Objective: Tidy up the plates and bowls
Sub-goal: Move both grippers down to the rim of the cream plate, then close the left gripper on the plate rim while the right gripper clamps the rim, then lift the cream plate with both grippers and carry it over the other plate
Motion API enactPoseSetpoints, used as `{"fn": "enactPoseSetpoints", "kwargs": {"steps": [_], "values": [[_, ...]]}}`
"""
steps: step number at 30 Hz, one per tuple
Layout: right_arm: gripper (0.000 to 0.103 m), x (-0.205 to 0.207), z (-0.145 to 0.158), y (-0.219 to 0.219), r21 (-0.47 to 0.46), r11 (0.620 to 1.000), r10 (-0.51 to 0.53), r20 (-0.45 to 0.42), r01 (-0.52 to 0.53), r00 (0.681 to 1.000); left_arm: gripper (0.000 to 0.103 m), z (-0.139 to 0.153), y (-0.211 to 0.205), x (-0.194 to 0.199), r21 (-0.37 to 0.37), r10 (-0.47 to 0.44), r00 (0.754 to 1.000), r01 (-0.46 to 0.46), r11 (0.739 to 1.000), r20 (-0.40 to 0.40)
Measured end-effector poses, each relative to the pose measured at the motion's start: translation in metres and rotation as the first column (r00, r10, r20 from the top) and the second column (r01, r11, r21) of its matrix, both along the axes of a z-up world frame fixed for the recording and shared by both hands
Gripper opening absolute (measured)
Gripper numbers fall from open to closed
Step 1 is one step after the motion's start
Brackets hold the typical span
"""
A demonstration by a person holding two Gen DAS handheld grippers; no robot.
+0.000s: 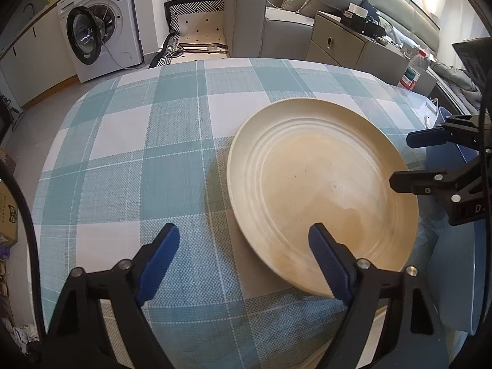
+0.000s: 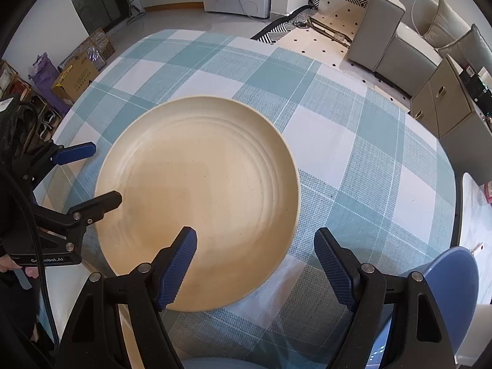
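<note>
Cream plate (image 2: 196,196) is lying flat on the checked tablecloth (image 1: 123,153); both spread grippers, left (image 1: 246,261) and right (image 2: 255,264), are straddling its near rim, so they should be lowering evenly before pinching.

Cream plate (image 2: 196,196) flat on checked tablecloth (image 2: 338,153). Right gripper (image 2: 255,264) jaws apart, straddling near rim. Left gripper (image 2: 92,173) open at plate's left edge.

The plate's (image 1: 323,184) near rim disappears behind the left gripper's finger (image 1: 330,264) in the left wrist view. Right of the plate (image 2: 196,196), a blue chair (image 2: 455,286) is cut by the frame edge. Left of the plate, only fingertips of a hand (image 2: 18,269) show.
</note>
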State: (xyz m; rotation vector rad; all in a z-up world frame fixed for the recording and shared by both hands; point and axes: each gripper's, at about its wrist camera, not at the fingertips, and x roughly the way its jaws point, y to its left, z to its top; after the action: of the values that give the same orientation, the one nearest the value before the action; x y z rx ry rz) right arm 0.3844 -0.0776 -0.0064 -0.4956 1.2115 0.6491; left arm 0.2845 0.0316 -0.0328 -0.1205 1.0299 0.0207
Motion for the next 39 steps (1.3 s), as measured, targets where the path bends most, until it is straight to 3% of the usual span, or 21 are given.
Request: {"fn": "enactPoseSetpoints", "kwargs": {"steps": [2,10,14,21,39], "values": [[0.076,-0.002,-0.003,0.002,0.0,1.0,0.014,-0.012,-0.014,1.0,0.077,-0.001,0.0,0.0,0.001,-0.007,1.0,0.007,1.0,-0.001],[0.06,-0.002,-0.007,0.003,-0.024,1.0,0.019,0.001,-0.019,1.0,0.037,-0.006,-0.004,0.001,0.004,-0.037,0.999,0.037,0.999,-0.018],[0.051,-0.004,-0.006,0.0,-0.034,0.999,0.02,0.014,-0.02,1.0,0.024,-0.004,-0.009,0.0,0.006,-0.064,0.998,0.064,0.998,-0.008],[0.048,-0.009,-0.01,0.001,-0.078,0.996,0.039,0.025,-0.037,0.999,0.023,-0.005,-0.011,0.0,0.022,-0.065,0.998,0.066,0.998,-0.016],[0.036,-0.018,0.0,-0.001,-0.049,0.998,0.049,0.109,-0.044,0.993,0.023,0.002,-0.008,-0.007,0.04,-0.052,0.999,0.051,0.998,0.014]]}}
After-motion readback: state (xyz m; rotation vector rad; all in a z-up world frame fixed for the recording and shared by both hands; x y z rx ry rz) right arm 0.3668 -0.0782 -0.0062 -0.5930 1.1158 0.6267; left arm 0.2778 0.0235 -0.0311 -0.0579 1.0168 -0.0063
